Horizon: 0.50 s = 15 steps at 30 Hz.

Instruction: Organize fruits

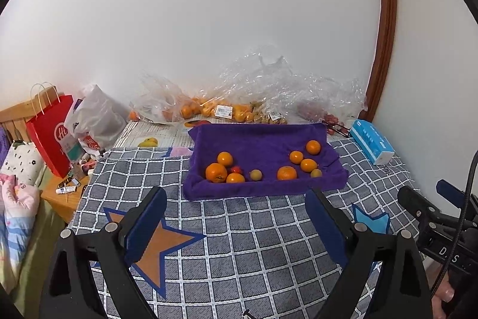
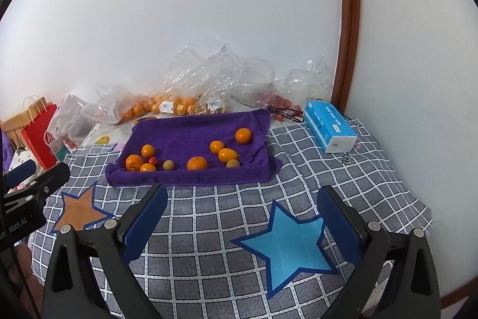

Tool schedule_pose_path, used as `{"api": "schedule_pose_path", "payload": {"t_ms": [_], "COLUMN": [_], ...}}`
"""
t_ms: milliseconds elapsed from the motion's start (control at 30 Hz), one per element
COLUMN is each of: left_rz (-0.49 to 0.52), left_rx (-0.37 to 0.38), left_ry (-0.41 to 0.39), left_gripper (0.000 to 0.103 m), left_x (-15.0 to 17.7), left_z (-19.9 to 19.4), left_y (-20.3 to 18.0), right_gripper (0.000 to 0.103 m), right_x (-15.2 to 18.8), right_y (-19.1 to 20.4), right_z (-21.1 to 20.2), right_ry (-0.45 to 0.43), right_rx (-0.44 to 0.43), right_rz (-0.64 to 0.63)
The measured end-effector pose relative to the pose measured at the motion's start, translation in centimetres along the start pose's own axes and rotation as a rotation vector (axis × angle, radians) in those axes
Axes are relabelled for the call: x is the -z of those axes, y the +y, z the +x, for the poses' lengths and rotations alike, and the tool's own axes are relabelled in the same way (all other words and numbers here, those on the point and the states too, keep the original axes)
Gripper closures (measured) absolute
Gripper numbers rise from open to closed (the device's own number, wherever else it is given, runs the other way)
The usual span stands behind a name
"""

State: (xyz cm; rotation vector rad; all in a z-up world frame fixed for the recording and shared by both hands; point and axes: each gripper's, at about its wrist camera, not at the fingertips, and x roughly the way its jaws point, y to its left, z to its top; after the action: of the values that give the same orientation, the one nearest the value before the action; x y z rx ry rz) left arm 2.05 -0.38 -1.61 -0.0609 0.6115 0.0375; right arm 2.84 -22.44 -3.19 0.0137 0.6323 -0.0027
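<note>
Oranges (image 1: 216, 172) lie on purple towel (image 1: 260, 139) (both tools (image 1: 236, 226) (image 2: 242, 217) spread wide, empty)

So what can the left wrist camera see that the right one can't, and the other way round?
Only the left wrist view shows the wooden bedside stand with small items on it, and the pink and floral bedding beside it. Only the right wrist view shows the whole blue star on the checked cloth. Both show the purple towel with the oranges on it, the bagged fruit by the wall, the blue tissue pack and the red paper bag. The left claw and the right claw are each open and empty.
</note>
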Motion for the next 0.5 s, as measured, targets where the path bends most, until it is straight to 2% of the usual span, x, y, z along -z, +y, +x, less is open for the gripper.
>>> {"api": "schedule_pose_path", "payload": {"t_ms": [500], "left_rz": [-0.006], "left_rx": [-0.013], "left_ry": [0.002], "left_gripper": [0.009], "left_x": [0.0], "left_z": [-0.03], "left_y": [0.41], "right_gripper": [0.004], "right_x": [0.13], "right_y": [-0.18], "right_z": [0.01], "right_ry": [0.007], "right_rx": [0.009], "right_rz": [0.01]}}
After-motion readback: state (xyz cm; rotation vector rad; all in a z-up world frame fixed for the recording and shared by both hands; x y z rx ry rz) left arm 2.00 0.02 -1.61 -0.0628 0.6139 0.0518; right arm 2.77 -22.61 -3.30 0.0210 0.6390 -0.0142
